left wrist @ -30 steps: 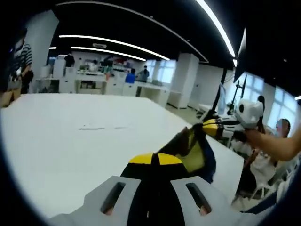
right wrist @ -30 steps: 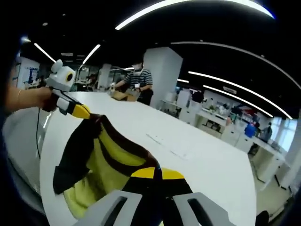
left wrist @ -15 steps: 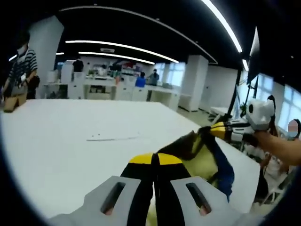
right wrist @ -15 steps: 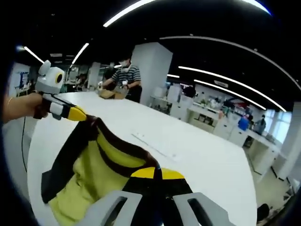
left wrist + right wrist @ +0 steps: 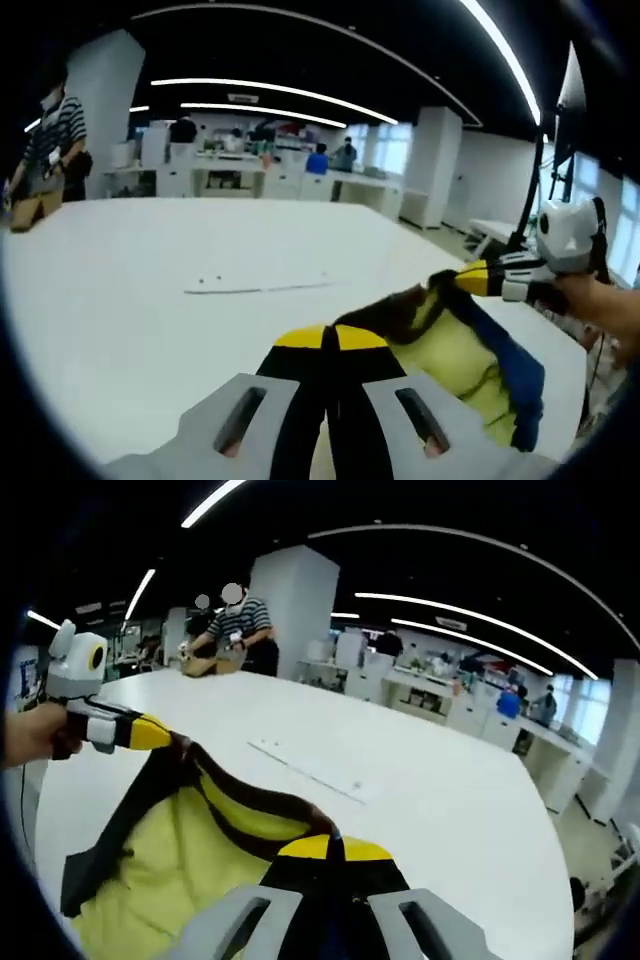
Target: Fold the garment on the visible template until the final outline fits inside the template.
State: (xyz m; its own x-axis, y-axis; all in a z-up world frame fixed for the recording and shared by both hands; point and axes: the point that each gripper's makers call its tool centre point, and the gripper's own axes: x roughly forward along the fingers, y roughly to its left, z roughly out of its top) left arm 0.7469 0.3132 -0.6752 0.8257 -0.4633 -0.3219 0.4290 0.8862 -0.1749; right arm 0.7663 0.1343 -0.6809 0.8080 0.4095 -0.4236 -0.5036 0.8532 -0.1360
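A yellow garment (image 5: 450,352) with dark brown trim and a blue part hangs stretched between my two grippers above the white table (image 5: 130,300). My left gripper (image 5: 330,340) is shut on one brown edge. The right gripper (image 5: 472,278), held by a hand, comes in from the right and is shut on another edge. In the right gripper view my right gripper (image 5: 333,850) is shut on the garment (image 5: 190,865), and the left gripper (image 5: 150,735) holds the far corner. A thin template line (image 5: 265,287) (image 5: 310,770) lies on the table beyond the cloth.
A person in a striped shirt (image 5: 237,630) works at a cardboard box (image 5: 205,665) on the table's far end. The table edge (image 5: 545,850) drops off on the right. Desks, pillars and other people stand far behind.
Both grippers have carried the garment further over the table. The template line now looks nearer, and the cloth hangs wider and lower between the grippers.
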